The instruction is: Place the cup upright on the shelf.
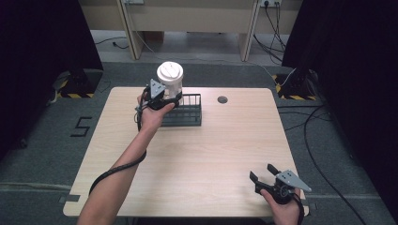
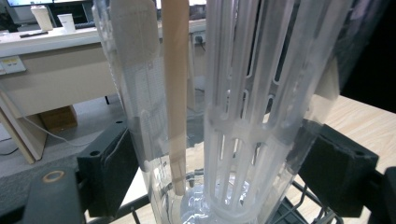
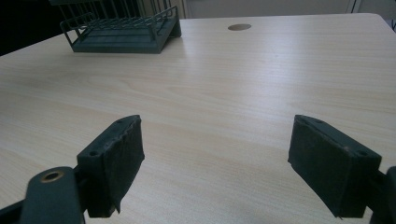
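Cup [image 1: 170, 77] (clear) — between left claw [image 1: 165, 97] jaws

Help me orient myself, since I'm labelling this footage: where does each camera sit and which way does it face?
High view: above the person's side, looking forward and down on the table; forearms, both grippers.
Left gripper view: on the left gripper, facing the clear container between its jaws.
Right gripper view: on the right gripper, facing across the table; open jaws.
Shared: wire rack.

The worktop [image 1: 211, 154] is pale wood grain. The wire rack [image 1: 187, 112] is dark green-grey. The clear container [image 1: 170, 80] has a white lid.
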A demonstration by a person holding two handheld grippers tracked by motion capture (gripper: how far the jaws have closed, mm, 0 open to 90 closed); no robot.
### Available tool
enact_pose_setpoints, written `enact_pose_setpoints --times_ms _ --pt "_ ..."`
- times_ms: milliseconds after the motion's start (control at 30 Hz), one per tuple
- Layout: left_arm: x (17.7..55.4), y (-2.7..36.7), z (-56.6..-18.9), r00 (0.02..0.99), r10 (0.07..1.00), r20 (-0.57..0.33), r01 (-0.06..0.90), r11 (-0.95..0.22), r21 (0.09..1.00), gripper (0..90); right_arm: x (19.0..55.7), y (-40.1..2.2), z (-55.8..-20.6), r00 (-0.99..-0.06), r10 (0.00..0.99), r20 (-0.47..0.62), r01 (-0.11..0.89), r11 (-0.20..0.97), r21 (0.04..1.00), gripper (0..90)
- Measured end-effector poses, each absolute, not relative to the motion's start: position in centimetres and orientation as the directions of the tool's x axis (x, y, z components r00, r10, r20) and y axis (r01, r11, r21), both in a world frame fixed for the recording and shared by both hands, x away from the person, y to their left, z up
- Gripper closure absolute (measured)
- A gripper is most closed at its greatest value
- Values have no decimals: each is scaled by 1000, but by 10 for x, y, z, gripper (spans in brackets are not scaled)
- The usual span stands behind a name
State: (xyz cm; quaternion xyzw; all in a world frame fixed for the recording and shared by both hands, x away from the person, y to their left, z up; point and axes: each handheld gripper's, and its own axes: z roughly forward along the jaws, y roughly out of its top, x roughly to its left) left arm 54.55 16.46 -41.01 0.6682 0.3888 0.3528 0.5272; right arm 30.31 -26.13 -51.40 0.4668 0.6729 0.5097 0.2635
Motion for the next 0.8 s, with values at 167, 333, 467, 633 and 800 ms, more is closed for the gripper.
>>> enact_pose_setpoints --times_ms 167,333,467,633,800 --pt "547 164 -417 445 893 59 161 -145 976 180 303 -261 -514 -426 897 121 360 46 932 186" --pt "548 162 -426 437 898 51 182 -143 973 180 303 -261 -514 -426 897 122 360 45 932 186" --pt "550 161 -430 433 900 45 192 -140 971 180 303 -261 -514 -427 896 123 360 43 932 186" --pt "551 160 -437 424 905 35 207 -135 969 180 303 -261 -514 -427 896 123 361 44 932 186" --pt "550 159 -444 416 909 31 223 -135 965 179 303 -261 -514 -427 896 122 360 45 932 186"
